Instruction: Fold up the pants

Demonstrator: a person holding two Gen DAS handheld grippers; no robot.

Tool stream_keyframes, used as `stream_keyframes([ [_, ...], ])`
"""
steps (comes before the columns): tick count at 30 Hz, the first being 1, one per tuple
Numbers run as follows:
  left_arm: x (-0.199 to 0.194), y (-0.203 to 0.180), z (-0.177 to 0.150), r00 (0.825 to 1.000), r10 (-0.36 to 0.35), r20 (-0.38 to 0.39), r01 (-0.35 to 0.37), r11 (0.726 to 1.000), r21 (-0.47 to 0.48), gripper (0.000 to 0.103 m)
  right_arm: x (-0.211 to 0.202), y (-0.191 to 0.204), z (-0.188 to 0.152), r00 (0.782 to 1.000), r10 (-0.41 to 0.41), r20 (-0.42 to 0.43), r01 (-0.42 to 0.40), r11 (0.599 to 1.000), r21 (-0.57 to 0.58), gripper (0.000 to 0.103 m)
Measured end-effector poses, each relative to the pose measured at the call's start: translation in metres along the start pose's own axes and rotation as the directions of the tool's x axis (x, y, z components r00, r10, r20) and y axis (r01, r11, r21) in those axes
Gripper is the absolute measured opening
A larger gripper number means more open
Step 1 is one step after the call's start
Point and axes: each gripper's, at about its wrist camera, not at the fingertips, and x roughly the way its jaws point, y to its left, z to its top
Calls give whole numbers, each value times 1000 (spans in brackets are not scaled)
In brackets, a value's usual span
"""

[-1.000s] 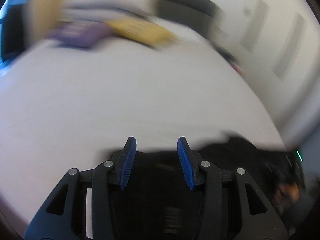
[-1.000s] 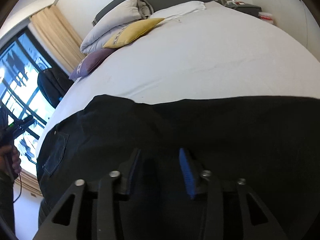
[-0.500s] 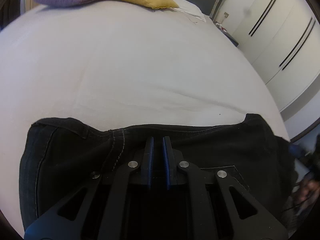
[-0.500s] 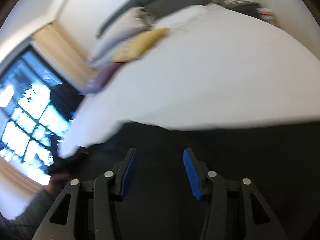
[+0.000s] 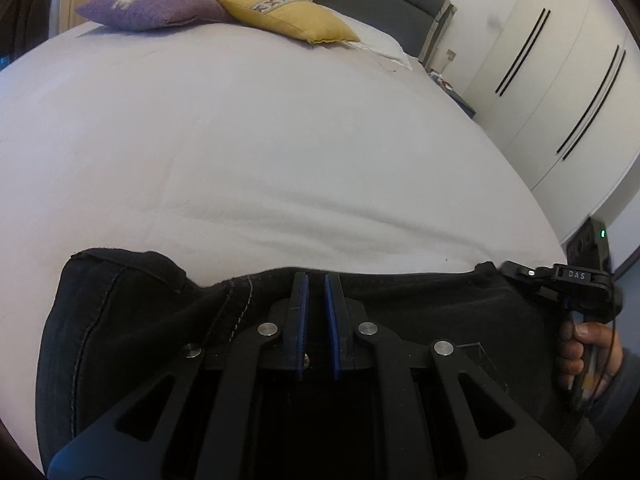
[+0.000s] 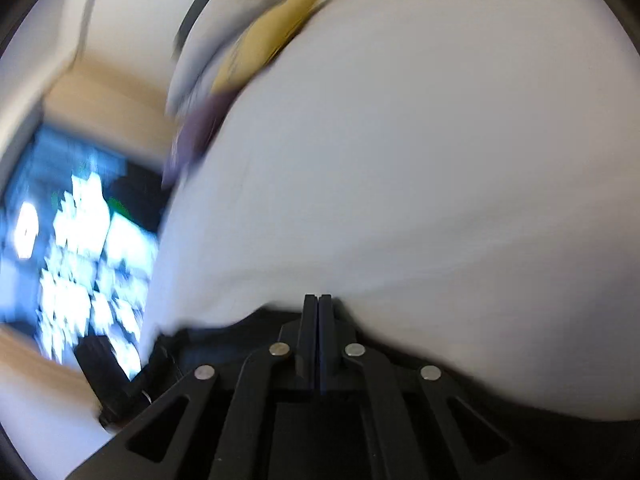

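1. Left wrist view: the left tool [image 5: 316, 300] has its blue pads drawn close together on the far edge of the black pants [image 5: 140, 328]. A thin gap shows between the pads, and the dark cloth runs right up between them, so it looks pinched on that edge. The pants lie at the near edge of the white bed [image 5: 260, 140], with bare sheet stretching away to a purple cushion [image 5: 148, 8] and a yellow cushion [image 5: 288, 16] by the headboard. Gripping the edge like this suits lifting it over for a fold.

2. Left wrist view, far right: the right tool [image 5: 520, 270] reaches the same garment edge at its corner, held in the person's hand [image 5: 580, 348]. Only this view shows both tools on one edge, well apart, which would keep the cloth taut.

3. Right wrist view: heavily blurred. The right tool's [image 6: 319, 308] fingers are pressed together at the dark cloth's border; it probably holds the pants, though the smear hides the cloth between them. It adds the bright window [image 6: 80, 248], unseen from the left.
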Motion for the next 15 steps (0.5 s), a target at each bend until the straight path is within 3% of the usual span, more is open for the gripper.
stream_keyframes([
  [2, -1, -2, -2, 1000, 9, -24, -9, 1000, 10, 10, -21, -11, 0, 999, -28, 27, 28, 1000, -6, 0],
  [4, -3, -7, 2, 999, 32, -43, -31, 999, 18, 10, -43, -8, -6, 997, -69, 21, 70, 997, -28, 11],
  [5, -9, -13, 5, 998, 57, -35, -56, 998, 27, 10, -60, -3, -14, 1000, -9, 27, 9, 1000, -20, 16],
  [7, -43, -31, 7, 996, 74, 57, -78, 994, 71, 11, -80, 6, -32, 991, 125, 44, -124, 992, -25, 58],
  [9, -66, -42, 3, 991, 44, 128, -54, 995, 83, 11, -93, 17, -61, 978, 203, 44, -201, 978, -61, 69],
  [11, -66, -47, -8, 992, 42, 118, -51, 996, 78, 11, -87, 20, -84, 975, 221, -8, -221, 971, -96, 69],
  [12, -60, -53, -14, 994, 36, 103, -48, 992, 115, 11, -80, 14, -94, 983, 179, -41, -182, 978, -106, 61],
  [13, -49, -56, -21, 993, 88, 83, -101, 982, 162, 11, -77, 7, -100, 989, 143, -45, -148, 982, -114, 35],
  [14, -37, -53, -26, 988, 141, 57, -149, 973, 175, 11, -81, -2, -102, 992, 123, -13, -123, 985, -120, 26],
  [15, -23, -39, -30, 990, 139, 25, -141, 980, 139, 11, -89, -16, -102, 994, 110, 3, -109, 991, -83, 12],
])
